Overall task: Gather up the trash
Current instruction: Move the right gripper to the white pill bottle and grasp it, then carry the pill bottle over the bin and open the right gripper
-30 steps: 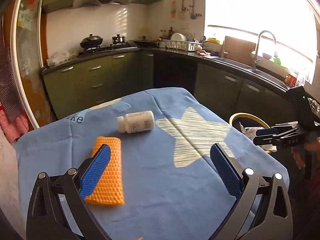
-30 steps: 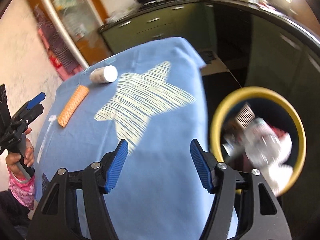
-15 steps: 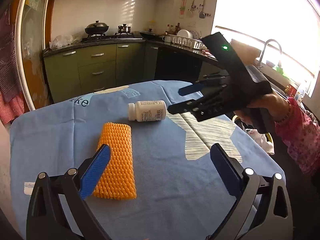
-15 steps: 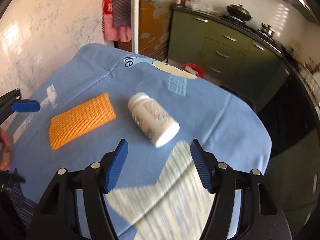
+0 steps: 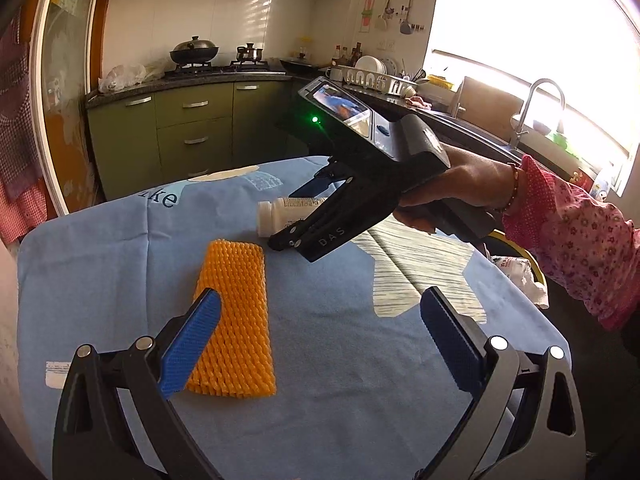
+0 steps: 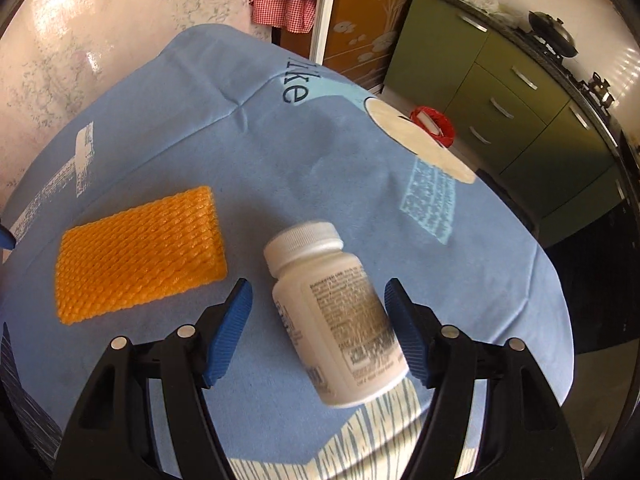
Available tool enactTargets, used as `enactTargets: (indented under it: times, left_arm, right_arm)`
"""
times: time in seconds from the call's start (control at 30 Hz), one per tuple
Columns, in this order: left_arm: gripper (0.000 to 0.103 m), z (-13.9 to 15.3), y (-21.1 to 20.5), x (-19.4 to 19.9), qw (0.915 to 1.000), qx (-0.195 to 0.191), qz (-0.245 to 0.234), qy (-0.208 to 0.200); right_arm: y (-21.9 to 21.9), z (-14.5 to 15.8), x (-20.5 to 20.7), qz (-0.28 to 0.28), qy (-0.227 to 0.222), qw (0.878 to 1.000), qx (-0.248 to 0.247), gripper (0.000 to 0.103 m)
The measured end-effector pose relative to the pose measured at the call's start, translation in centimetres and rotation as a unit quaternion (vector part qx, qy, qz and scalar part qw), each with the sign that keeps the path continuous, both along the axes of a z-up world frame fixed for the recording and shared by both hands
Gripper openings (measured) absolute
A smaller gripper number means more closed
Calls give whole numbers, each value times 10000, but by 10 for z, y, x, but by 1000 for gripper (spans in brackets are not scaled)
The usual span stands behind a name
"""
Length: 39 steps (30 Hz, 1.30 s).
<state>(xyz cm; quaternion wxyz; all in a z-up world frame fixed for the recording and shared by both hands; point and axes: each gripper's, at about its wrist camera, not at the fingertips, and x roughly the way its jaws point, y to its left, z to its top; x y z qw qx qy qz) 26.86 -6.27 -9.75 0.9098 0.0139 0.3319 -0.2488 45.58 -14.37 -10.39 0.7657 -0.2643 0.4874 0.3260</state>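
Observation:
A white pill bottle point(image 6: 336, 316) lies on its side on the blue tablecloth point(image 6: 248, 144). My right gripper point(image 6: 320, 332) is open with the bottle between its blue pads, apart from them. In the left wrist view the right gripper point(image 5: 304, 216) covers most of the bottle point(image 5: 276, 216). An orange foam net point(image 5: 234, 316) lies flat on the cloth, also in the right wrist view point(image 6: 140, 260). My left gripper point(image 5: 320, 344) is open and empty, its left pad over the net's near end.
A yellow-rimmed bin point(image 5: 520, 256) with white trash stands off the table's right edge. Green kitchen cabinets point(image 5: 192, 136) and a counter with a sink point(image 5: 536, 120) line the back. A red object point(image 6: 434, 124) lies on the floor beyond the table.
My right gripper swung from the bin to the table and closed in on the pill bottle, which now sits between its open jaws. My left gripper barely moved.

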Motion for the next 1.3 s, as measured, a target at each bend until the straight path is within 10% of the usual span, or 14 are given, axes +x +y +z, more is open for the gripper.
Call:
enactTargets:
  times: [0.23,0.83,1.07,1.3]
  left_arm:
    - [98,2,-1,-2,10000,11,-22,-14]
    - [98,0,-8,-7,9999,62,-129,-14]
    - [98,-4,-15,-9,9998,136,-177,3]
    - [98,-9,-21,-11,9994,210,-262,24]
  right_arm:
    - [5,-8,1,-7,143,9999,-6,46]
    - [-121,7,-88,-1828,276,9792,837,46]
    - [-223,36,-145,-3065,-17,9457,1076,46]
    - [-329,38,-171,-4540,-74,8872,821,46]
